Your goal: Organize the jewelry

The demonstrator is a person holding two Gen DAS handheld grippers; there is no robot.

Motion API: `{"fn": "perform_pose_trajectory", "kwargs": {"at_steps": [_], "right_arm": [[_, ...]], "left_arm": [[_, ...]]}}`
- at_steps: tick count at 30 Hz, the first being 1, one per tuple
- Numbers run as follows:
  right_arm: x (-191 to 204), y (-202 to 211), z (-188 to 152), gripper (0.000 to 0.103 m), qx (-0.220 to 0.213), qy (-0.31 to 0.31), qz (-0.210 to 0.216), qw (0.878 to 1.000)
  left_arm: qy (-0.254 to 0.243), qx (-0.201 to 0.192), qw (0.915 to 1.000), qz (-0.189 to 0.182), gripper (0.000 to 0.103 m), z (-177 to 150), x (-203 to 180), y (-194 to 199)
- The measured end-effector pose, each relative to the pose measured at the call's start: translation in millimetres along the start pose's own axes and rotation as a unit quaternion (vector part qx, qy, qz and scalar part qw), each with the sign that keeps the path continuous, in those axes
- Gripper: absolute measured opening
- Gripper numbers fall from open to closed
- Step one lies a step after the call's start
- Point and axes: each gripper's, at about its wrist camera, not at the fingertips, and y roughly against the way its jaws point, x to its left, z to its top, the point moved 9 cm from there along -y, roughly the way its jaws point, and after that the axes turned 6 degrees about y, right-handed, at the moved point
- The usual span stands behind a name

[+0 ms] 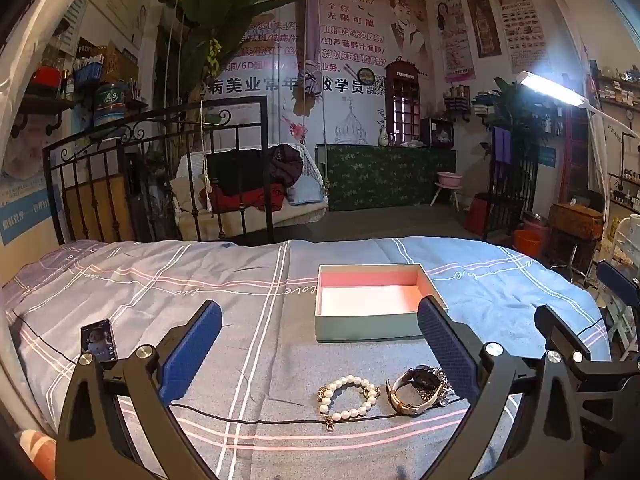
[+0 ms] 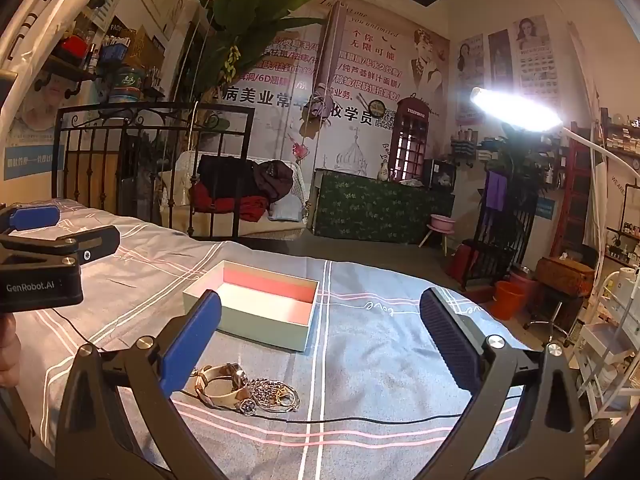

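Black cable (image 1: pixel 248 420) runs across the sheet (image 1: pixel 120 280) right in front of us, and it is the first thing we worry about: it passes under or against the pearl bracelet (image 1: pixel 347 398) and just below the watch (image 1: pixel 416 390), so a low pinch may catch the cable with the jewelry and drag it along.

Our left gripper (image 1: pixel 316 354) hangs just above the sheet with its jaws spread wide and nothing between the pads; the bracelet and watch lie ahead of it, between the fingers in its view. Our right gripper (image 2: pixel 320 344) is also spread wide and empty, with the watch beside its left finger and a tangle of silver chain (image 2: pixel 274 396) touching the watch.

That tangle is the second risk. We judge that lifting the watch may pull the chain up with it, or lifting the chain may leave loops trailing and snagging. The pearls are round and smooth, so a loose pinch could let the bracelet slip. The sheet is soft and creased, and pads pressed too deep may grab cloth as well.

A phone (image 1: pixel 99 340) lies on the left, well apart from the jewelry, not in our way.

Further on sits the open box (image 1: pixel 370 328), empty, with bare sheet between it and the jewelry. Its near wall stands up, so a low carry could knock it.

Beyond the bed a bright lamp (image 2: pixel 516 110) glares.
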Motion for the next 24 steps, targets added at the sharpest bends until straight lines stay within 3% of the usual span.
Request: {"fn": "perform_pose_trajectory", "kwargs": {"at_steps": [24], "right_arm": [[8,-7,-8,0.097,0.014,0.003,0.001,1.0]], "left_arm": [[0.008,0.011,0.9999,-0.003,0.097,-10,3,-8]]}}
